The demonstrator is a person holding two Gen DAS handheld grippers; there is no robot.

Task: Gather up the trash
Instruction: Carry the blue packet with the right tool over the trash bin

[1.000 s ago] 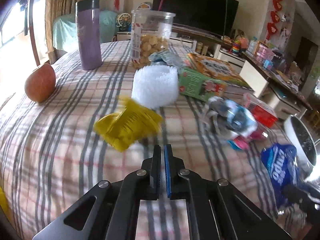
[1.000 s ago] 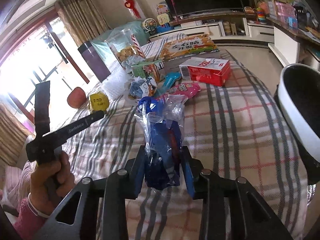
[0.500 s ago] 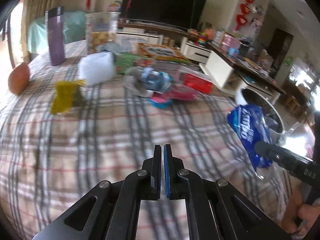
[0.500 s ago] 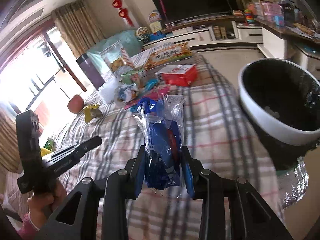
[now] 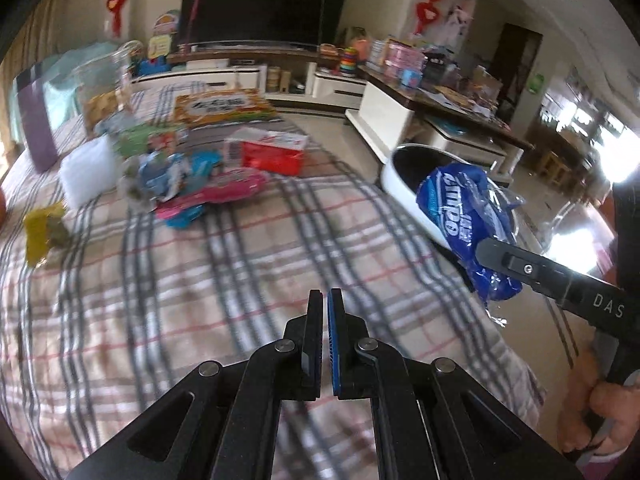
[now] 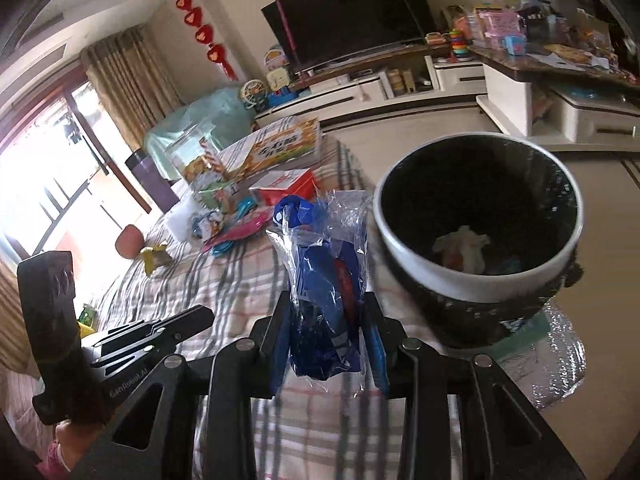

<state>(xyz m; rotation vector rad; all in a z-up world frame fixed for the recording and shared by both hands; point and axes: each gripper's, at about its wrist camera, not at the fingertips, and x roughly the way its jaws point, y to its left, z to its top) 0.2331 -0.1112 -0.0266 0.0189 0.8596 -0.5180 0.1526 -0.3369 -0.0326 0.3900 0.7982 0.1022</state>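
My right gripper [image 6: 326,316] is shut on a crumpled blue plastic wrapper [image 6: 324,280] and holds it in the air just left of a round black bin with a white rim [image 6: 476,280]. The bin has some trash in its bottom. In the left wrist view the wrapper [image 5: 460,208] hangs in front of the bin [image 5: 404,176], off the table's right edge. My left gripper [image 5: 325,300] is shut and empty, over the checked tablecloth [image 5: 240,272]. More wrappers [image 5: 208,196] and a yellow packet [image 5: 40,232] lie on the table.
A red box [image 5: 272,152], a white foam block [image 5: 86,172], a purple flask [image 5: 36,128], a snack jar [image 5: 108,92] and an orange box [image 5: 224,106] stand at the table's far side. A reddish fruit [image 6: 129,241] lies at its left edge. A TV cabinet stands behind.
Both grippers have swung right. The right gripper has carried the blue wrapper off the table's edge to beside the bin. The left gripper stays shut.
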